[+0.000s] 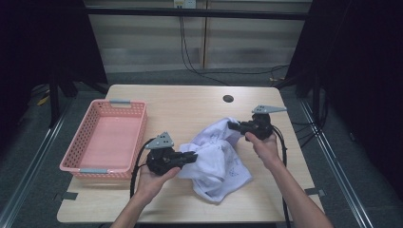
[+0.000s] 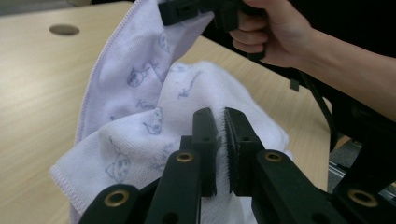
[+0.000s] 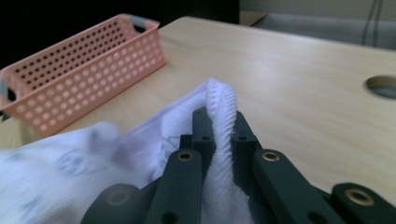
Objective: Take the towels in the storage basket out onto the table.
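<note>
Fingers clamped on both sides: the left gripper (image 1: 190, 158) pinches the white printed towel (image 1: 217, 159) at its near edge, the right gripper (image 1: 234, 125) grips its far hem. Towel sags onto the wooden table (image 1: 190, 107); pink basket (image 1: 107, 137) at left.

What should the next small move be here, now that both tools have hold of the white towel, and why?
Probably lift both tools and draw them apart to spread the towel. The left tool and the right tool are each shut on an edge of it, yet most of the cloth lies bunched on the table. Opened flat, it could be folded or carried to the pink basket.
</note>
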The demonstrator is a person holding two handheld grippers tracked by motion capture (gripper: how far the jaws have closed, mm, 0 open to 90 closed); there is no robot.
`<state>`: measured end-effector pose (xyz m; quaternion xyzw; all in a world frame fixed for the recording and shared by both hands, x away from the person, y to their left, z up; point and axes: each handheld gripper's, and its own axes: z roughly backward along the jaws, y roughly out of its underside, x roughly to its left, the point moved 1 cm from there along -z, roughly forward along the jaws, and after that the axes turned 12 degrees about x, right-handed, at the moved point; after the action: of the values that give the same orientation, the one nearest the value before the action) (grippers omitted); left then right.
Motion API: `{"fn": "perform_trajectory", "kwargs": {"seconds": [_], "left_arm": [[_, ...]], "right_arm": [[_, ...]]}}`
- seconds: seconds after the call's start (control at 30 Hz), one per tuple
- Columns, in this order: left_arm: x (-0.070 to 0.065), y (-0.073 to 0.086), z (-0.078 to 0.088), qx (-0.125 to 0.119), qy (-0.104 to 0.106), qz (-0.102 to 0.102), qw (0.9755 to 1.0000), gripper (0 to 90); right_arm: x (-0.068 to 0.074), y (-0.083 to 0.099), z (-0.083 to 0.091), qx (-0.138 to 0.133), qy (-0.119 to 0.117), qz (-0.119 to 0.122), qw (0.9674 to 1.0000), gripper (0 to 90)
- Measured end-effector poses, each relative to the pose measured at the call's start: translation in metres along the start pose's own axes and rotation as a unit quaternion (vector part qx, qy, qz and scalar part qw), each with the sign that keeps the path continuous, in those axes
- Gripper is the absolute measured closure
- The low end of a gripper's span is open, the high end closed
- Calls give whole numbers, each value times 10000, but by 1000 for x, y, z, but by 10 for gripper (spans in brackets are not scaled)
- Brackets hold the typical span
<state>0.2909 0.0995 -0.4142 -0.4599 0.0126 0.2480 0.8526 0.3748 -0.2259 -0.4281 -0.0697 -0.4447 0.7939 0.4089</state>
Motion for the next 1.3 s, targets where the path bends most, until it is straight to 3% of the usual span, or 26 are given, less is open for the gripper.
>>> {"fn": "perform_trajectory", "kwargs": {"seconds": [0.03,0.13,0.17,0.2,0.23,0.27,0.3,0.33,0.4,0.43,0.5,0.57,0.7,0.77,0.8,0.83,0.87,0.93,1.0,1.13,1.2,1.3], "left_arm": [[-2,-2,4,-44,-2,-45,10000,838],[-5,-11,23,-406,58,-101,9991,840],[-4,-16,35,-498,-43,-178,9986,840],[-4,-16,35,-498,-43,-178,9986,839],[3,-15,43,-520,-302,-135,9981,837],[3,-15,43,-520,-302,-135,9981,828],[10,-12,43,-411,-521,-75,9978,816],[18,-8,41,-272,-604,33,9978,816],[37,7,32,-170,-438,384,9982,742],[41,13,29,-137,-363,479,9981,673],[45,19,27,-119,-371,609,9974,637],[45,20,27,-100,-386,627,9972,604],[40,23,22,133,-276,542,9981,583],[39,31,11,272,-251,552,9978,583],[39,31,11,272,-251,552,9978,564],[40,40,-1,485,-431,525,9965,519],[41,42,-5,585,-491,503,9958,491],[45,44,-10,583,-469,538,9957,487],[49,45,-14,585,-421,653,9953,481],[57,51,-26,775,-424,781,9930,489],[60,54,-32,862,-375,862,9918,495],[59,55,-36,1006,-429,768,9910,499]], "right_arm": [[-6,-12,7,-67,190,0,9998,851],[-13,-27,16,-197,363,23,9991,851],[-23,-42,29,-287,674,24,9973,852],[-23,-42,29,-287,674,24,9973,852],[-32,-51,41,-380,943,-24,9948,851],[-32,-51,41,-380,943,-24,9948,851],[-43,-53,50,-417,1142,-72,9926,848],[-43,-53,50,-417,1142,-72,9926,848],[-50,-43,49,-259,1186,-143,9925,777],[-50,-37,47,-177,1266,-101,9917,708],[-48,-24,41,-88,1185,-120,9928,603],[-45,-13,37,0,1331,-85,9911,524],[-31,1,41,-49,1188,-46,9929,483],[-17,10,43,37,959,44,9954,490],[-2,19,42,125,827,158,9964,521],[10,28,40,243,583,190,9978,545],[20,36,36,349,503,302,9977,566],[39,52,26,632,271,502,9964,611],[55,66,17,787,-27,543,9954,637],[78,85,-2,1081,-632,588,9904,668],[87,93,-14,1297,-891,657,9854,668],[100,101,-30,1571,-1048,855,9783,618]]}}
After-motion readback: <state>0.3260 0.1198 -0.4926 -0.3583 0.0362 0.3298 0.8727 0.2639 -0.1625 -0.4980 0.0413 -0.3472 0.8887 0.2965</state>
